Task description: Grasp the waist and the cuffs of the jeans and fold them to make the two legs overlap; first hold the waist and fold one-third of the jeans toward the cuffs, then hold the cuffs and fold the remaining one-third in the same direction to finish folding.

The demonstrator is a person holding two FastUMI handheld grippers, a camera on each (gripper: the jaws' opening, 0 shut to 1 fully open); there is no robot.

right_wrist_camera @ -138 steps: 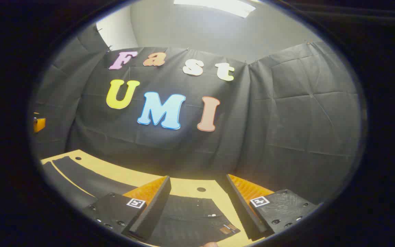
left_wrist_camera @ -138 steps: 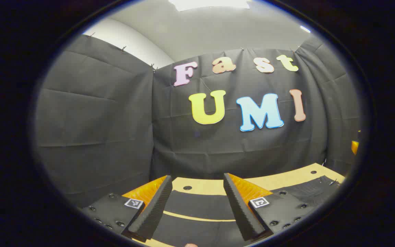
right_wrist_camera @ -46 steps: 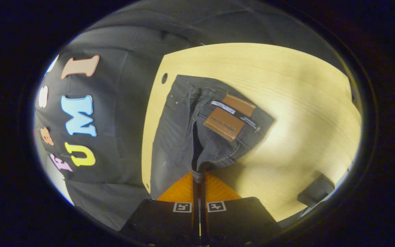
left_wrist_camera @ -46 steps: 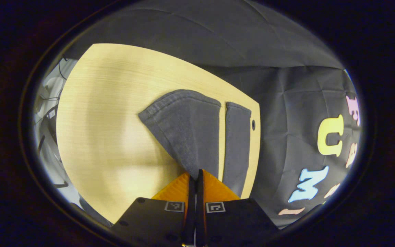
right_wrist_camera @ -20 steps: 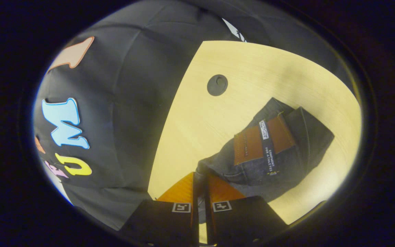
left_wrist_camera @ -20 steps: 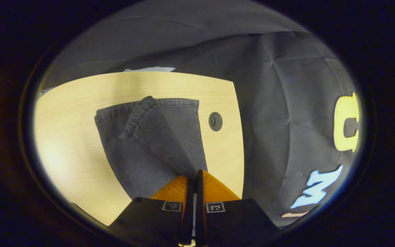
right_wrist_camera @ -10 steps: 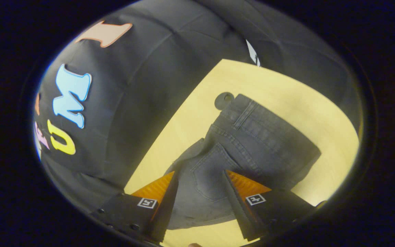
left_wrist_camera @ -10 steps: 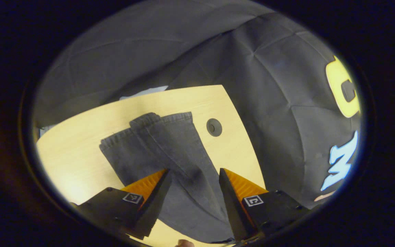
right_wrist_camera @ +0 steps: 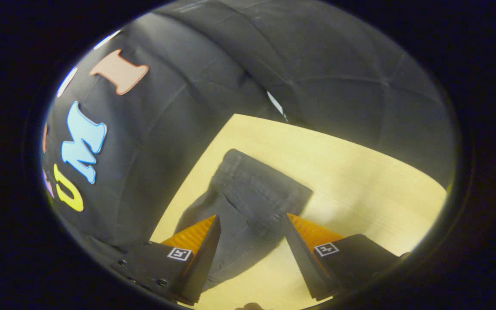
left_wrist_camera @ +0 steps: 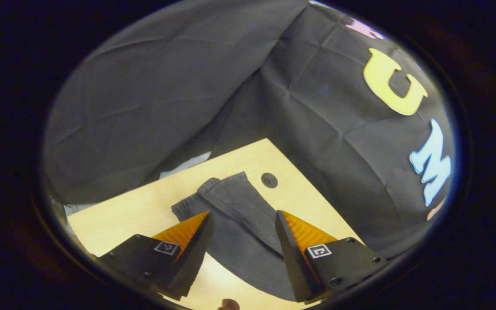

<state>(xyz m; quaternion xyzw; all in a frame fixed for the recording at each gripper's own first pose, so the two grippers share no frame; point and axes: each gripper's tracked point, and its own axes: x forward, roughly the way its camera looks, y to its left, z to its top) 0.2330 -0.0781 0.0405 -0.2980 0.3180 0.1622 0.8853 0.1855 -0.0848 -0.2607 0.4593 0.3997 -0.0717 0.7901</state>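
Dark grey jeans lie flat on the light wooden table, folded lengthwise with one leg on top of the other. In the left gripper view the cuffs [left_wrist_camera: 230, 196] lie ahead, the upper leg slightly askew over the lower. My left gripper [left_wrist_camera: 241, 254] hangs open above the legs, holding nothing. In the right gripper view the waist end [right_wrist_camera: 256, 193] lies with its band at the far side. My right gripper [right_wrist_camera: 250, 254] is open above it with nothing between its fingers.
The table [left_wrist_camera: 144, 211] has a round cable hole [left_wrist_camera: 269, 180] just past the cuffs. Black cloth walls stand close behind the table's far edge [right_wrist_camera: 196, 163]. Bare tabletop [right_wrist_camera: 368, 185] stretches to the right of the waist.
Both grippers had been shut on the jeans, carrying one leg over the other. They have let go, opened, and risen away from the cloth, which now lies flat.
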